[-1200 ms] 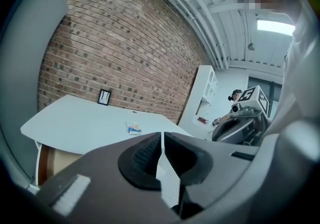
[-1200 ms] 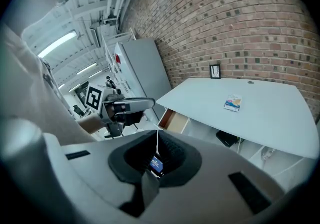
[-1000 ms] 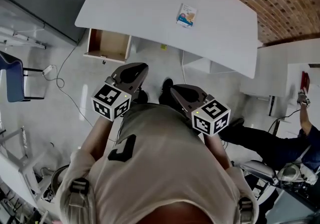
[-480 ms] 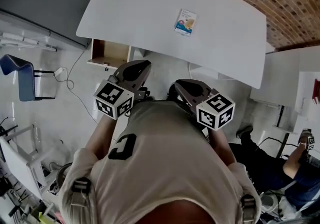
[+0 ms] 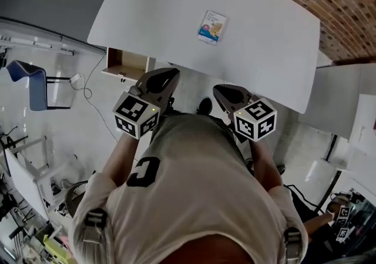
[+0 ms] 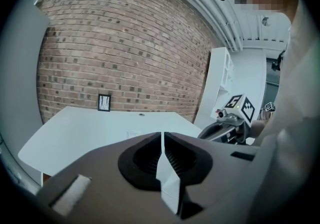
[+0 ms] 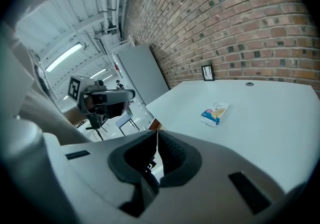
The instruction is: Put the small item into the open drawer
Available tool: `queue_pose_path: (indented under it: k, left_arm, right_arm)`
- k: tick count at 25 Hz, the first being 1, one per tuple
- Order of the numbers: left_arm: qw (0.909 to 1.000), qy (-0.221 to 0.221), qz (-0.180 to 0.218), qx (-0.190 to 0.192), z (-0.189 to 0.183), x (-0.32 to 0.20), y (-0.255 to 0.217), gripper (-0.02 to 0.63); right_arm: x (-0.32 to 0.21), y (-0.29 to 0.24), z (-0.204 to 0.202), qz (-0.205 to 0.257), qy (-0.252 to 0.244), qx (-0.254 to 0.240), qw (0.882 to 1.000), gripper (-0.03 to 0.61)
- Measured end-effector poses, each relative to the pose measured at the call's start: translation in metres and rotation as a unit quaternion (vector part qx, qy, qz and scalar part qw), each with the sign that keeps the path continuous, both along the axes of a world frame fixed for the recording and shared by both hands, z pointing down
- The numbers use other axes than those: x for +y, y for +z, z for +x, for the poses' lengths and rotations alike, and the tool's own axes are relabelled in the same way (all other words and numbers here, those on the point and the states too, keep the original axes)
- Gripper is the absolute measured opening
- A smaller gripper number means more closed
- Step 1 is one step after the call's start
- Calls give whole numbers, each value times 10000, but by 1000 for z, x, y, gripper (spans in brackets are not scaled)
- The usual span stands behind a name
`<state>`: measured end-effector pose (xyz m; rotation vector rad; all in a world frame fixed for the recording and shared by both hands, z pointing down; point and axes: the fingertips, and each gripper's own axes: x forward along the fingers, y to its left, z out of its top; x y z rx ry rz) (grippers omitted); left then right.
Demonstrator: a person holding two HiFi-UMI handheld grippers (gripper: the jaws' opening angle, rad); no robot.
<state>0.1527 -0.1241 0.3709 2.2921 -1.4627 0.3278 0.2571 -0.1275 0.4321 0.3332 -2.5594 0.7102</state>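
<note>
Fingers (image 6: 176, 156) of our left gripper (image 6: 162, 135) are clenched tip to tip with nothing between them, and our right gripper (image 7: 157, 133) is clenched the same way, also empty. In the head view we hold both grippers close to our chest at the centre of the frame, the left gripper (image 5: 167, 76) just left of centre and the right gripper (image 5: 222, 91) just right of it. Both point up the frame toward the near edge of the white table (image 5: 270, 45) and stand apart from each other.

The small item (image 5: 212, 26), a flat light box with blue and orange print, lies on the tabletop in the upper middle of the head view, well apart from both grippers. In the right gripper view it sits right of centre (image 7: 215, 113).

The open drawer (image 5: 125, 63), with a wooden inside, sticks out below the table's left end at the upper left, near our left gripper. A blue chair (image 5: 33, 83) stands at the far left.
</note>
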Motion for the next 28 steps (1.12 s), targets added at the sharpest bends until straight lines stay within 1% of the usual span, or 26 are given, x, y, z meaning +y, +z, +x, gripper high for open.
queue_pose_path:
  k: [3,6,10,13,14,15,16,19,21,23,25,26,28]
  left_arm:
    - [9996,-200,31,-200,7,-7,1,20]
    - [9986,-356,-17,-380,3,-8,3,20]
    - [9966,-737,-129,-358,-19,-11,5,20]
    - [9952,-902,-157,-350,-45,-17,8,20]
    - [9947,-946,-163,-362,-55,-21,11,20]
    - [9944,-979,-161,-365,-65,-25,13,20]
    - [9943,-995,-163,-342,-74,-29,16,20]
    - [9950,-950,-226,-212,-92,-43,23,20]
    - [9955,-913,-170,-206,-105,-54,25,20]
    - [9956,-907,-126,-183,-119,-63,26,20]
    - [9954,-939,-159,-90,-133,-68,28,20]
    - [9952,-962,-189,-43,-139,-69,30,20]
    - [9948,-994,-229,1,-149,-71,33,20]
  right_arm:
    - [-26,16,8,234,-292,176,9991,6]
    - [-52,29,6,568,-522,396,9962,6]
    - [-88,48,-6,978,-701,710,9902,8]
    - [-112,68,-23,1272,-760,986,9840,13]
    - [-118,77,-30,1330,-797,1089,9819,52]
    - [-125,87,-37,1387,-835,1217,9793,116]
    - [-131,97,-43,1467,-868,1376,9757,126]
    - [-147,125,-53,1742,-1018,1973,9594,126]
    - [-153,143,-59,1900,-1164,2344,9463,126]
    - [-158,158,-66,2168,-1385,2704,9277,126]
    - [-159,171,-72,2390,-1636,2956,9103,126]
    - [-159,176,-74,2444,-1719,3033,9048,126]
    - [-161,185,-76,2453,-1791,3147,8993,126]
